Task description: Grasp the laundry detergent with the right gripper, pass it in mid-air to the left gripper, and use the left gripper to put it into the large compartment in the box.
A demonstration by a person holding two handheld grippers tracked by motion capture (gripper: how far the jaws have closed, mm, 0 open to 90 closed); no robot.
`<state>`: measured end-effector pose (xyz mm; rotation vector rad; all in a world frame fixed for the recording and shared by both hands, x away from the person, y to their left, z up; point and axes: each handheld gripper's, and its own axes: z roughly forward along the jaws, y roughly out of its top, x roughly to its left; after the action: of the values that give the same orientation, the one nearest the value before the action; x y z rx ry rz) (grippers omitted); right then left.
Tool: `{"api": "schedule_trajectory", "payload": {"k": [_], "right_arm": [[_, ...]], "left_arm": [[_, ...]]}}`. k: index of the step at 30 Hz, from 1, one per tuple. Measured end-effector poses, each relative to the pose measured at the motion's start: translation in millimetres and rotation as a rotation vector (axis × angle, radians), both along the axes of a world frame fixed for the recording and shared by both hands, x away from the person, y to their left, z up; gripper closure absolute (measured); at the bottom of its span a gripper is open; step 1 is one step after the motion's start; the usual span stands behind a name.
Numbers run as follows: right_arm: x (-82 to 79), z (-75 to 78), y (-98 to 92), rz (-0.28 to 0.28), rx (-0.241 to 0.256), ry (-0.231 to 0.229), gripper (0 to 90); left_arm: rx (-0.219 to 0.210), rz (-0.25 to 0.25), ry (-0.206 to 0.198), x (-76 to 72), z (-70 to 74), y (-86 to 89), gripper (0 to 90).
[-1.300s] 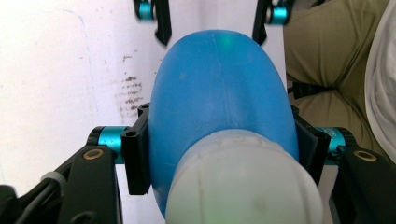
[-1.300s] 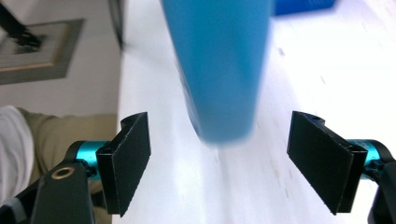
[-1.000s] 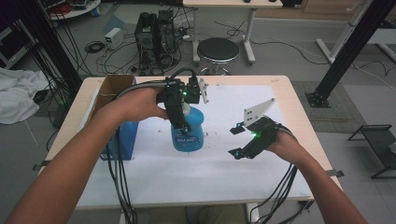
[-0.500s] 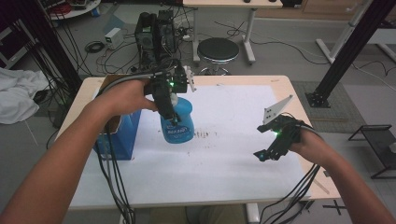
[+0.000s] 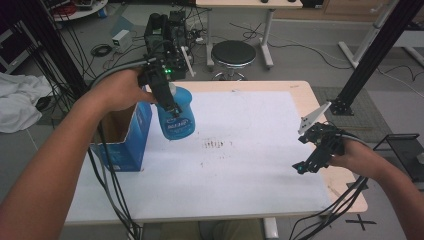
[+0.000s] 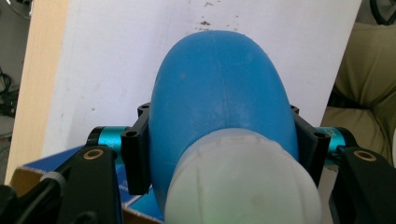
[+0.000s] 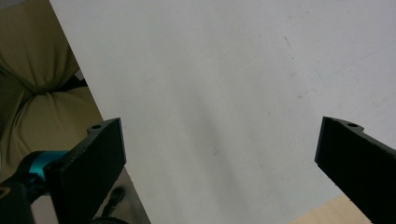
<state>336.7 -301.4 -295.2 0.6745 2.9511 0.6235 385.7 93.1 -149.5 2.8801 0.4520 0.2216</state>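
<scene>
The left gripper holds a blue bottle in the air above the left part of the worktop, right beside an open blue cardboard box. The jaws are clamped on the bottle's upper body, one on each side, as the left gripper view shows plainly.

The bottle is a rounded, bulbous plastic one, bright blue and smooth, with a faint seam running down the middle of its body. A whitish, slightly translucent cap or collar sits at the end nearest the camera. In the high view the bottle hangs tilted, its base lower and toward the person, and a lighter label with white lettering shows on its front; the words are too blurred to read.

Under the bottle the worktop is covered by a white sheet with a patch of small dark specks near its middle.

The right gripper hovers low over the right edge of the worktop, well apart from the bottle. Its jaws stand wide apart with nothing between them, only white sheet and a corner of bare wood beneath.
</scene>
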Motion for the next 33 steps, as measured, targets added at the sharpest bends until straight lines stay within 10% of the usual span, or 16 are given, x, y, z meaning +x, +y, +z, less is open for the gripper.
{"api": "schedule_trajectory", "payload": {"k": [22,33], "right_arm": [[1.9,14.9,-1.7,0.029,0.01,-0.032,0.9],[2.6,18.6,-9.2,0.009,0.015,-0.037,0.9]], "left_arm": [[-0.04,0.206,-0.027,-10.6,63.0,71.6,37.4],[-0.058,0.325,-0.04,-10.7,69.6,115.2,37.3]]}}
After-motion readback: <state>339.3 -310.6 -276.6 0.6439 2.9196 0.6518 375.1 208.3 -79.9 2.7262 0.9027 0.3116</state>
